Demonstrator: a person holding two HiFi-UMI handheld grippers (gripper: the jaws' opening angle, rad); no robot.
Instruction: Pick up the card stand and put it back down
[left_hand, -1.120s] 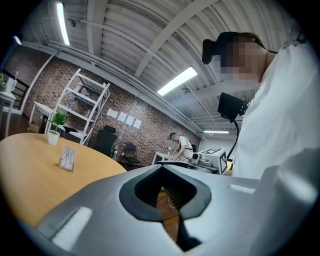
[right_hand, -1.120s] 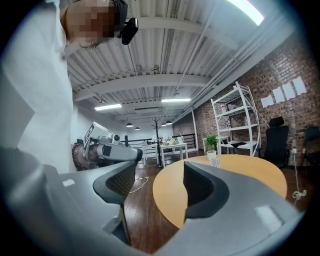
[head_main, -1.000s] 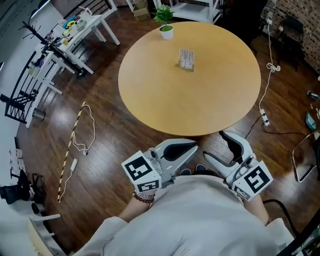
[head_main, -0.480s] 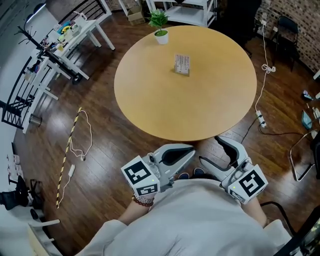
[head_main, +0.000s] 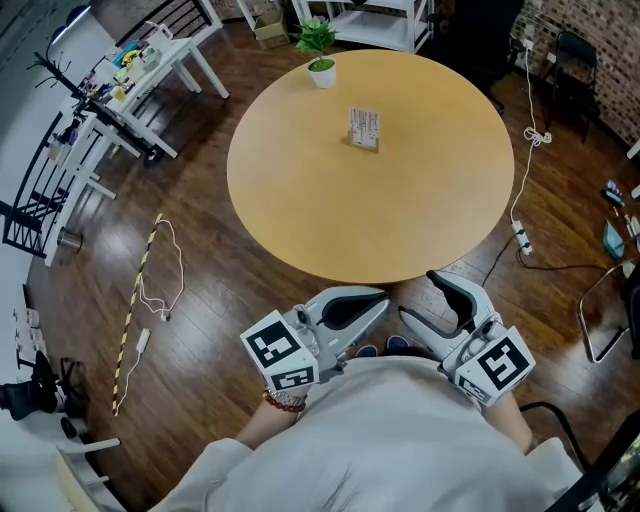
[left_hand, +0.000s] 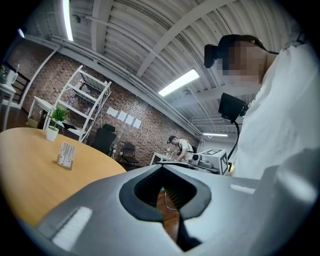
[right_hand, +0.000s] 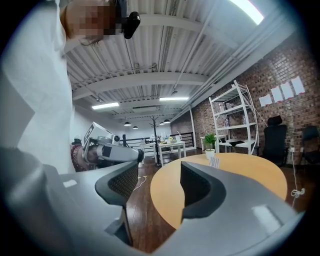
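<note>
The card stand (head_main: 364, 129), a small clear holder with white cards, stands upright on the far part of the round wooden table (head_main: 330, 210). It also shows small in the left gripper view (left_hand: 65, 155) and in the right gripper view (right_hand: 214, 162). Both grippers hang below the table's near edge, close to my body and far from the stand. My left gripper (head_main: 384, 297) is shut, tips together, nothing in it. The jaws of my right gripper (head_main: 422, 298) stand apart and are closing, with nothing between them.
A small potted plant (head_main: 320, 60) sits at the table's far edge, behind the stand. White work tables (head_main: 140, 70) with clutter stand at the left. Cables (head_main: 160, 270) and a power strip (head_main: 526, 236) lie on the wooden floor. A chair (head_main: 610, 310) is at the right.
The head view has shifted a little, so the table sits slightly further left and up. The right gripper's jaws have narrowed somewhat. Both grippers stay near my body.
</note>
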